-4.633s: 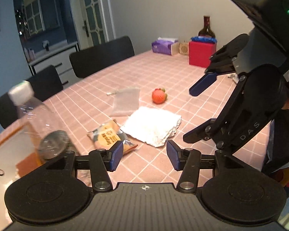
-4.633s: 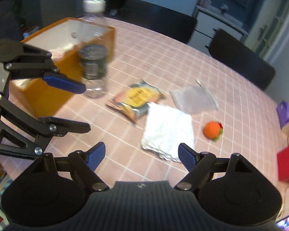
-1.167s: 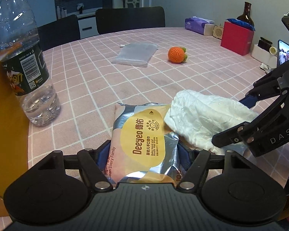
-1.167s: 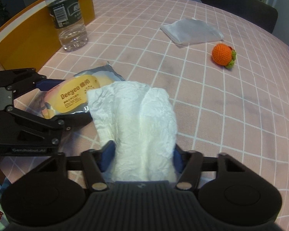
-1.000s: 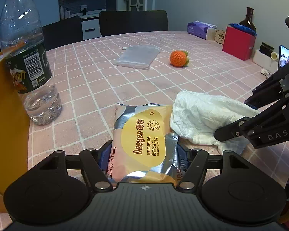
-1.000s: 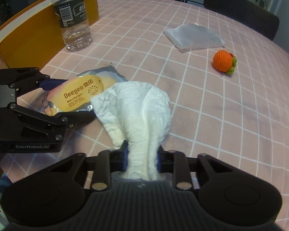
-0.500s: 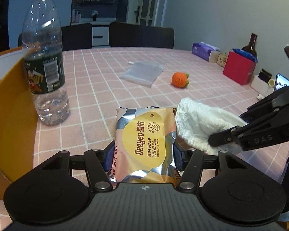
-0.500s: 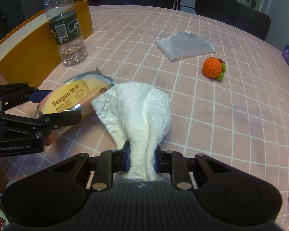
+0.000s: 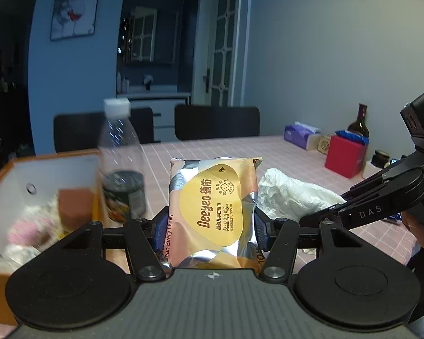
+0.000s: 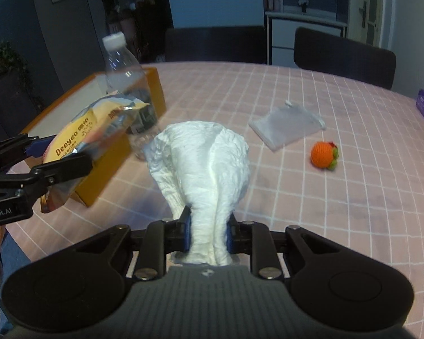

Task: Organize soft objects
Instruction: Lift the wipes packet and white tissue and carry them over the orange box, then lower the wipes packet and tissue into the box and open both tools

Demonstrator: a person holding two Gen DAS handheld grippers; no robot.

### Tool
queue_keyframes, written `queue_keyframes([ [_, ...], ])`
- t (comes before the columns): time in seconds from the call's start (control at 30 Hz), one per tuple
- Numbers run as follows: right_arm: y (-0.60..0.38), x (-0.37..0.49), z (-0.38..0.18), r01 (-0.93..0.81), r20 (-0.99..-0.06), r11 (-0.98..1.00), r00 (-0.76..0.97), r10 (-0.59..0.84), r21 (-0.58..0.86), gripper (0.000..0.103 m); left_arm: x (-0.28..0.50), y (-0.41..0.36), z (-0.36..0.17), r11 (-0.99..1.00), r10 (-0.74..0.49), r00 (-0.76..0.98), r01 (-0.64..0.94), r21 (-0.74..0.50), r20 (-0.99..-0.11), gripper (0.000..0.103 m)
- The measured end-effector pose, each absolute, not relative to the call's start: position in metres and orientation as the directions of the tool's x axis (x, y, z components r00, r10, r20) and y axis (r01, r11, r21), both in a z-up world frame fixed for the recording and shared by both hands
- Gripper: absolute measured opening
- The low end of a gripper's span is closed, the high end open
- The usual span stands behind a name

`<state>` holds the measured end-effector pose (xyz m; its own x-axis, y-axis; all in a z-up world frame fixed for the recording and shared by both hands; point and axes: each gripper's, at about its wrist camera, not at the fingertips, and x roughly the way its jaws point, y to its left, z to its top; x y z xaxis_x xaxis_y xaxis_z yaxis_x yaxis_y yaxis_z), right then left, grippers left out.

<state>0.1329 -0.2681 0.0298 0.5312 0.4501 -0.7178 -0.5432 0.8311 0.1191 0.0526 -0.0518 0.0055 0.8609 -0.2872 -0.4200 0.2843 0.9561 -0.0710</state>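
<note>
My left gripper is shut on a gold and silver wet wipes pack and holds it up above the table; the pack also shows in the right wrist view. My right gripper is shut on a crumpled white cloth, lifted off the table; the cloth shows in the left wrist view too. An orange box with soft items inside stands at the left. An orange knitted ball and a clear plastic pouch lie on the pink checked tablecloth.
A water bottle stands beside the orange box. A red box, a dark glass bottle and a purple tissue pack sit at the far right. Black chairs line the table's far side.
Both grippers have risen from the table with the wipes pack and the cloth and swung left toward the orange box, whose inside now shows.
</note>
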Motion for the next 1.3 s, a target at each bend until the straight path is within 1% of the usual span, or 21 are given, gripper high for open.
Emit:
queue_keyframes([
  [0.2,-0.222,0.124,0.06,-0.611,-0.681,0.781,0.518,0.518,0.129,0.02,0.035,-0.014,0.042,0.97,-0.235,0.911,0.244,-0.016,-0.338,0.067],
  [0.3,-0.192,0.121,0.072,-0.658,-0.666,0.744,0.502,0.551,0.12,0.02,0.032,0.01,0.057,0.975,-0.211,0.919,0.22,-0.011,-0.334,0.067],
  [0.43,-0.147,0.121,0.081,-0.716,-0.649,0.693,0.489,0.583,0.083,0.02,0.037,0.04,0.069,0.981,-0.184,0.909,0.194,-0.011,-0.374,0.067],
  [0.57,-0.102,0.125,0.079,-0.759,-0.647,0.649,0.469,0.601,0.054,0.02,0.048,0.062,0.073,0.989,-0.105,0.901,0.14,0.053,-0.422,0.067],
  [0.7,-0.058,0.134,0.072,-0.784,-0.66,0.621,0.466,0.589,0.0,0.02,0.07,0.087,0.069,0.992,-0.062,0.871,0.109,0.068,-0.488,0.067],
  [0.87,-0.014,0.156,0.053,-0.789,-0.698,0.611,0.471,0.539,-0.061,0.02,0.099,0.11,0.056,0.988,0.008,0.834,0.078,0.132,-0.551,0.067],
  [1.0,0.008,0.176,0.032,-0.787,-0.735,0.61,0.47,0.489,-0.097,0.021,0.118,0.123,0.041,0.978,0.045,0.799,0.086,0.188,-0.6,0.067],
  [1.07,0.018,0.182,0.027,-0.789,-0.738,0.603,0.479,0.476,-0.122,0.021,0.125,0.129,0.032,0.972,0.064,0.783,0.092,0.216,-0.618,0.067],
  [1.17,0.031,0.184,0.024,-0.794,-0.744,0.582,0.493,0.452,-0.173,0.021,0.134,0.132,0.02,0.961,0.079,0.762,0.113,0.253,-0.642,0.067],
  [1.3,0.043,0.186,0.017,-0.813,-0.778,0.551,0.465,0.422,-0.188,0.021,0.14,0.135,0.006,0.941,0.092,0.745,0.152,0.303,-0.661,0.067],
])
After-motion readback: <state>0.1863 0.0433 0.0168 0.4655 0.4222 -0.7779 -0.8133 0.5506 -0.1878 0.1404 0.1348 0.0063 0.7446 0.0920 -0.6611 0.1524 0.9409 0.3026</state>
